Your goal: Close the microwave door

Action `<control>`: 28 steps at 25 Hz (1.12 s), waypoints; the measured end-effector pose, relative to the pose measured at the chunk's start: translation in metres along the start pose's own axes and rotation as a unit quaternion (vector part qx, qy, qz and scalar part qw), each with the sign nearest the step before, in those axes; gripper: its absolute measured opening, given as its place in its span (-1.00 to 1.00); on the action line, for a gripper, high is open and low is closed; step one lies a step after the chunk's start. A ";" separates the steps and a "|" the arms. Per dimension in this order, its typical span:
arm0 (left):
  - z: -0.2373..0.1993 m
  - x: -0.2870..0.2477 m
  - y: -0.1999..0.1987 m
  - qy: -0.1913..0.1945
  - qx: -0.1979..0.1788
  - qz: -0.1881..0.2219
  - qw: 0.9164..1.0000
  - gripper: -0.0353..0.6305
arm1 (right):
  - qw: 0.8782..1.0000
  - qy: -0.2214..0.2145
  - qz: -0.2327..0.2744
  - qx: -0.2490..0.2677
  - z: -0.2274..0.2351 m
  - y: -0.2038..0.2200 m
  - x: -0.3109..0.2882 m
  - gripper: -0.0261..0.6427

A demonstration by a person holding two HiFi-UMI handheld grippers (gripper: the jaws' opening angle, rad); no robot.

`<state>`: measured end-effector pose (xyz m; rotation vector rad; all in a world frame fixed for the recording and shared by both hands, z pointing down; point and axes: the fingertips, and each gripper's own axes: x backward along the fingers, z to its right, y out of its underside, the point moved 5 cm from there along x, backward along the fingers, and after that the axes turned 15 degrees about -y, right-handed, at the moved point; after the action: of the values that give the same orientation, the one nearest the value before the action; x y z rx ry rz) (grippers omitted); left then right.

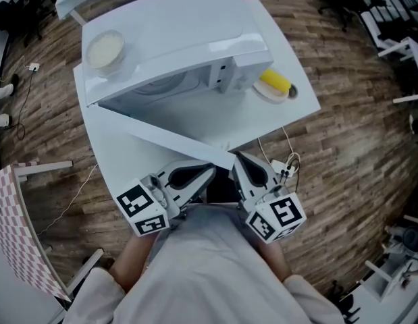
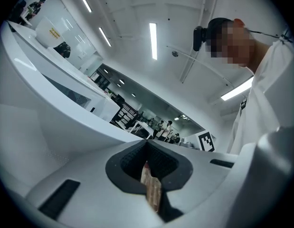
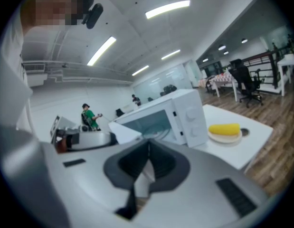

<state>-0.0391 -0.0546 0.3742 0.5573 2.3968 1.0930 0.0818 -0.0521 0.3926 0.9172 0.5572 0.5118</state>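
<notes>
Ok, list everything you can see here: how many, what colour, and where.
Boxy white microwave oven: one, white, on the table.
Microwave door: one, white, open, swung toward the person.
Round bowl with pale contents: one, cream, on top of the microwave.
Yellow corn cob: one, yellow, on the plate.
Small round plate: one, pale, right of the microwave.
White table: one, white, under the microwave.
Thin cable: one, white, by the table's near right edge.
Wood-plank floor: brown, around the table.
Left gripper: one, grey, shut, empty.
Right gripper: one, grey, shut, empty.
</notes>
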 end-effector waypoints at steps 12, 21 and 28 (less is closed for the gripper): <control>-0.008 -0.025 -0.008 -0.018 0.005 0.006 1.000 -0.84 | 1.000 -0.027 -0.011 0.012 0.026 -0.017 -0.008 -0.85; -0.011 -0.041 -0.016 -0.037 0.015 0.020 0.999 -0.84 | 0.998 -0.063 -0.020 0.019 0.041 -0.029 -0.014 -0.85; -0.013 -0.051 -0.023 -0.057 0.009 0.035 0.998 -0.84 | 0.993 -0.103 -0.037 0.036 0.052 -0.038 -0.024 -0.85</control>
<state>-0.0080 -0.1030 0.3759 0.6958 2.3054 1.0414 0.1036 -0.1175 0.3915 1.0015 0.4217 0.3276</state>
